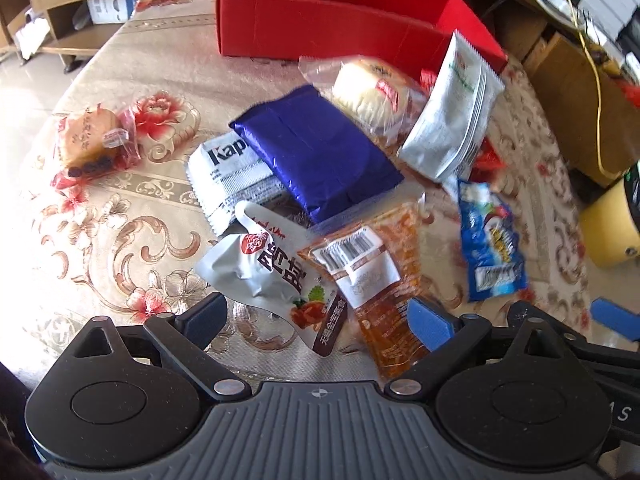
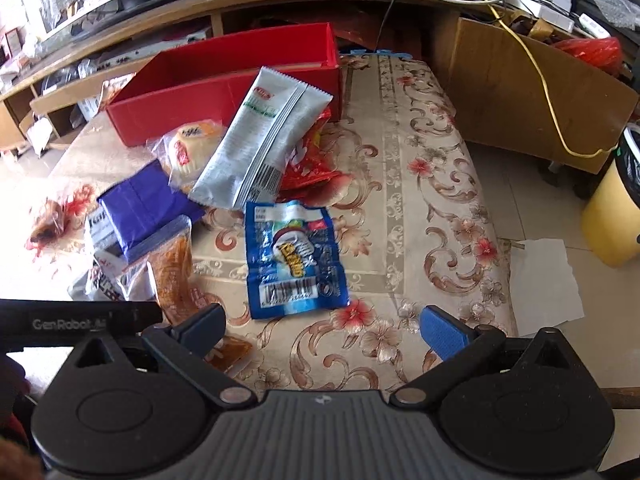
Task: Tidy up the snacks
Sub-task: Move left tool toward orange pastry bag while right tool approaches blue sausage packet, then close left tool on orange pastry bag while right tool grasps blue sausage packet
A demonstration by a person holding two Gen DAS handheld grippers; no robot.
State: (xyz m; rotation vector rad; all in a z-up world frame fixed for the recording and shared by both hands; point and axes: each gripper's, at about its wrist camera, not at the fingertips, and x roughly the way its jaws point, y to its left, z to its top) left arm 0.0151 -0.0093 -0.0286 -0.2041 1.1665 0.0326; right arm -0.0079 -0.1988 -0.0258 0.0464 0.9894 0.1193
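Observation:
A pile of snacks lies on the floral tablecloth in front of an open red box point(image 1: 320, 24) point(image 2: 224, 80). My left gripper point(image 1: 320, 320) is open and empty, just above a silver pouch point(image 1: 272, 272) and an orange packet point(image 1: 380, 280). A purple pack point(image 1: 316, 148) point(image 2: 144, 208), a "Kap" silver pack point(image 1: 228, 172), a wrapped bun point(image 1: 372, 92) point(image 2: 188, 148) and a white-green packet point(image 1: 452, 116) point(image 2: 260, 140) lie beyond. My right gripper point(image 2: 324, 328) is open and empty, just short of a blue chip bag point(image 2: 294, 260) point(image 1: 490, 248).
A separate wrapped cake point(image 1: 88, 140) lies at the table's left. A red bag point(image 2: 312, 160) sits under the white-green packet. A yellow bin point(image 2: 612, 208), a white paper point(image 2: 544, 280) on the floor, cardboard and cables lie right of the table. Wooden shelves stand behind.

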